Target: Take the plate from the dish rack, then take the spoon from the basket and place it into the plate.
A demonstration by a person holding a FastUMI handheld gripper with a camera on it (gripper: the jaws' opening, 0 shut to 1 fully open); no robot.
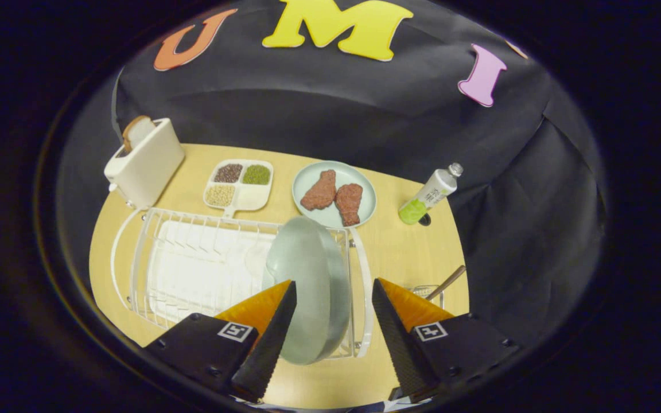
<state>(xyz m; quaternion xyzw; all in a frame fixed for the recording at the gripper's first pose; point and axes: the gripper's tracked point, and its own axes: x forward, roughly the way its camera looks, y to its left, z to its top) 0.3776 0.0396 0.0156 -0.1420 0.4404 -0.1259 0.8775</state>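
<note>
A pale grey-green plate (307,287) stands on edge at the right end of the white wire dish rack (193,264). My gripper (333,292) is open, and the plate's lower part sits between the two fingers without either pressing on it. The left finger (276,321) is next to the plate's face, the right finger (391,321) stands apart from its rim. Beyond the right finger a brown spoon handle (448,282) sticks up out of a small wire basket (422,291), mostly hidden by the finger.
Past the rack lie a divided dish of beans (238,183) and a light plate with two pieces of meat (333,195). A white toaster with bread (144,158) stands at the far left, a bottle (431,195) at the far right on the wooden table (405,241).
</note>
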